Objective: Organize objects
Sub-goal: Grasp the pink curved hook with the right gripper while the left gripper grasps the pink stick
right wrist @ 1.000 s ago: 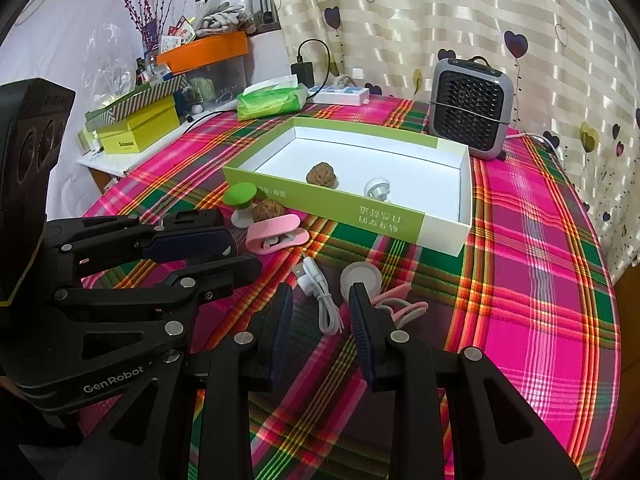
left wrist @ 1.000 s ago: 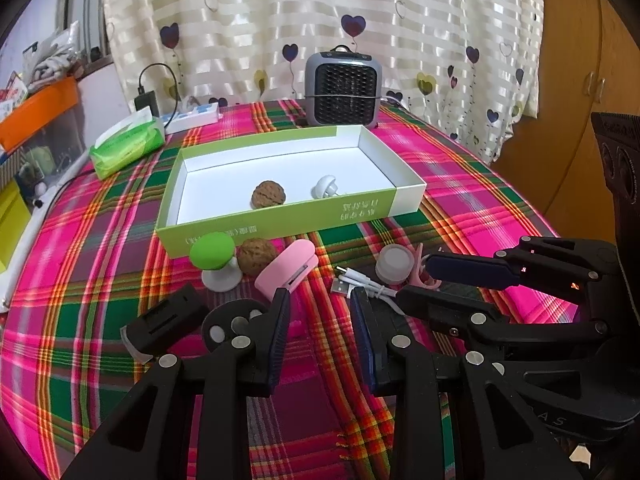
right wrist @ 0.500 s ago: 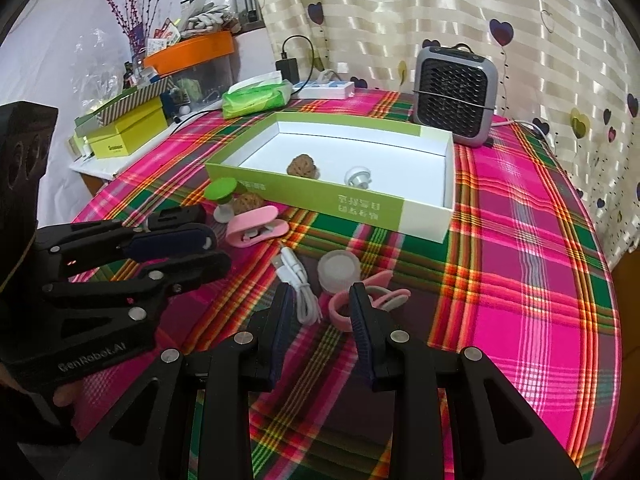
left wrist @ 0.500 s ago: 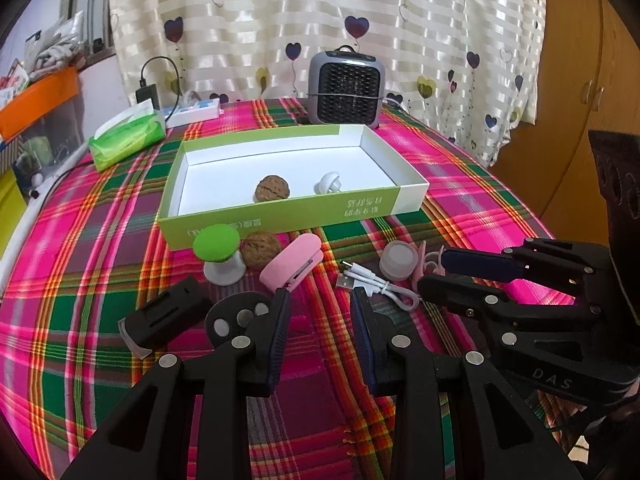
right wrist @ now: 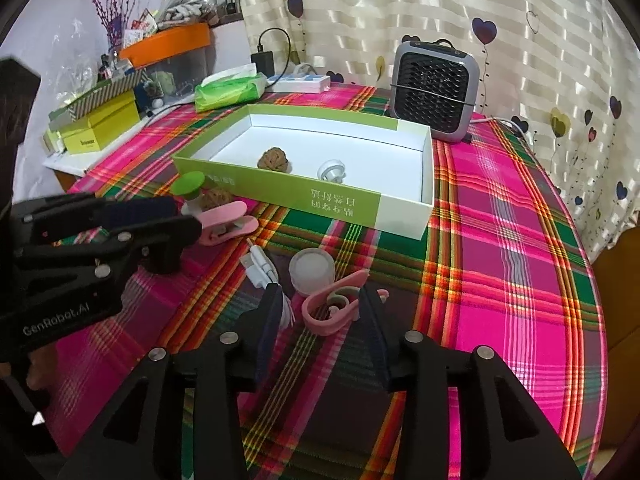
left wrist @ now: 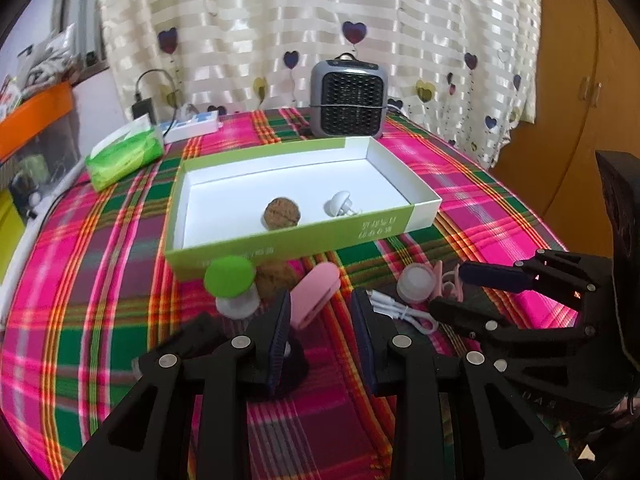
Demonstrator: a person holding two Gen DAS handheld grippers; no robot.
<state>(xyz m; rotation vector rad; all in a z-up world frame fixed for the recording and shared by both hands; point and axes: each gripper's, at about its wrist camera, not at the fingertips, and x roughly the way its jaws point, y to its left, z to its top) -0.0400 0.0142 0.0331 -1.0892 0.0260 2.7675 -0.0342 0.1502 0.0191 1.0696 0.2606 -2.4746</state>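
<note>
A green and white box (left wrist: 304, 236) holds a walnut (left wrist: 281, 212) and a small white knob (left wrist: 340, 204). In front of it lie a green-capped mushroom piece (left wrist: 230, 276), a second walnut (left wrist: 276, 276), a flat pink clip (left wrist: 316, 292), a white cable (right wrist: 262, 266), a round white jar (right wrist: 312, 270) and a pink looped clip (right wrist: 332, 308). My left gripper (left wrist: 322, 300) is empty, its jaws opening just short of the flat pink clip. My right gripper (right wrist: 320, 304) is opening too. The looped clip lies between its fingers, and the pads stand clear of it.
A grey heater (left wrist: 348, 104) stands behind the box, with a green tissue pack (left wrist: 124, 156) and a power strip (left wrist: 192, 130) at the back left. Yellow boxes (right wrist: 100, 128) crowd the shelf beyond the table's left edge. A black object (left wrist: 288, 364) lies under my left fingers.
The right jaws have spread wide and come forward, so the pink looped clip now lies between the fingers. The left gripper has hardly moved.
</note>
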